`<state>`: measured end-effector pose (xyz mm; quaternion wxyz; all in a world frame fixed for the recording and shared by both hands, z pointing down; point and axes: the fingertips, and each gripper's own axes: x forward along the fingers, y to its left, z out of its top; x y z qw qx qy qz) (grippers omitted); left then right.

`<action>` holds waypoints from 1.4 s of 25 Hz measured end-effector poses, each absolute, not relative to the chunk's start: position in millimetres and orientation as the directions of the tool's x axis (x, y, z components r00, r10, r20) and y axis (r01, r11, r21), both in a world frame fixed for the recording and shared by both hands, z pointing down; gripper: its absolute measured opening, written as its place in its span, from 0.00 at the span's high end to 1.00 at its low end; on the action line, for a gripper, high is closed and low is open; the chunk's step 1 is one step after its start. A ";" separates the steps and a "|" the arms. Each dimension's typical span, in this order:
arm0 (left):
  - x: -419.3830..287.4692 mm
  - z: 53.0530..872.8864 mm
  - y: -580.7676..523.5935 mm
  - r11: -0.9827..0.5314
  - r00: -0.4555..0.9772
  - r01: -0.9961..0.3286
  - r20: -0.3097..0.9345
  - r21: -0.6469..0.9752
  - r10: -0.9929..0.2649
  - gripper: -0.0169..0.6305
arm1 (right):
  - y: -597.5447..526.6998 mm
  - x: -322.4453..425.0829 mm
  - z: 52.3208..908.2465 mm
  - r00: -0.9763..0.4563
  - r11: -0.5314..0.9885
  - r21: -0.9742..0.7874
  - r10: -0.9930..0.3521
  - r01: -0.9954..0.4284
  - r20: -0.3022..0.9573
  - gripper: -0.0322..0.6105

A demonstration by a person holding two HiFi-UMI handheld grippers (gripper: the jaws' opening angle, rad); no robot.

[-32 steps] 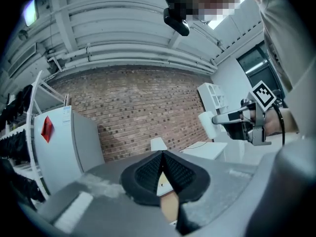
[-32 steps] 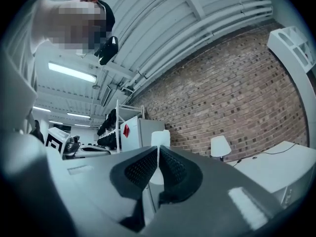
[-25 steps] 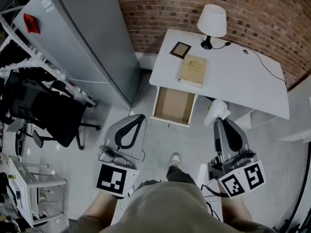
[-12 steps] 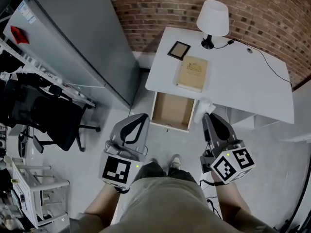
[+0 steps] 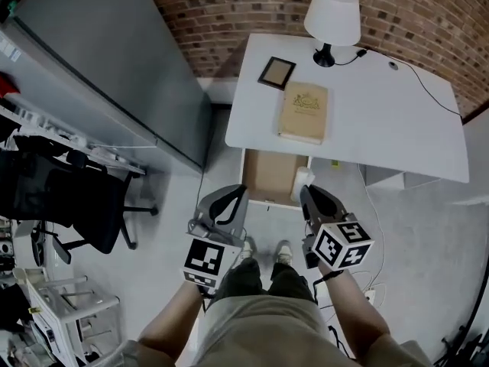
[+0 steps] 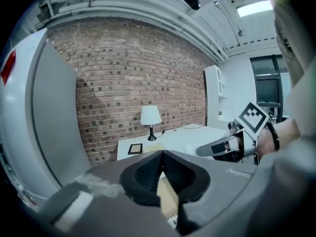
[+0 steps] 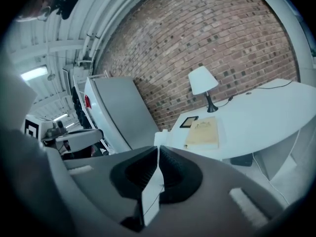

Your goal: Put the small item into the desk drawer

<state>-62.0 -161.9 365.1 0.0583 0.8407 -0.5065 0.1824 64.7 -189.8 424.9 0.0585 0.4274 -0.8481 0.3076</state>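
Observation:
The desk drawer [image 5: 272, 173] stands pulled out from under the white desk [image 5: 382, 121], its brown inside bare. My right gripper [image 5: 309, 196] is shut on a small white flat item [image 5: 302, 180], held just at the drawer's front right corner. In the right gripper view the item [image 7: 150, 194] sits edge-on between the pads of that gripper [image 7: 158, 151]. My left gripper [image 5: 229, 199] hovers near the drawer's front left corner; its jaws [image 6: 162, 154] meet with nothing between them.
On the desk are a white lamp [image 5: 333, 17], a dark framed picture [image 5: 276, 73] and a tan book [image 5: 305, 112]. A tall grey cabinet [image 5: 114, 67] stands left of the desk. A black office chair [image 5: 76, 201] is further left. The person's feet [image 5: 266, 251] are just before the drawer.
The person has stepped up to the desk. Both grippers have moved forward and closer together, and the right one has carried the white item to the drawer's front edge.

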 end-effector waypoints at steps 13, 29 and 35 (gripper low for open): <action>-92.3 546.5 -211.6 -0.508 0.480 -0.853 0.560 0.119 -0.676 0.97 | -221.0 26.4 619.8 -0.501 0.208 -0.481 -0.594 -0.852 0.629 0.93; -98.8 740.9 -241.3 -0.497 0.501 -0.833 0.712 0.243 -0.492 0.97 | -246.4 9.8 816.3 -0.423 0.189 -0.379 -0.411 -0.906 0.807 0.93; -101.6 781.3 -247.1 -0.445 0.500 -0.846 0.727 0.294 -0.470 0.97 | -257.3 8.0 864.3 -0.394 0.180 -0.351 -0.373 -0.919 0.840 0.93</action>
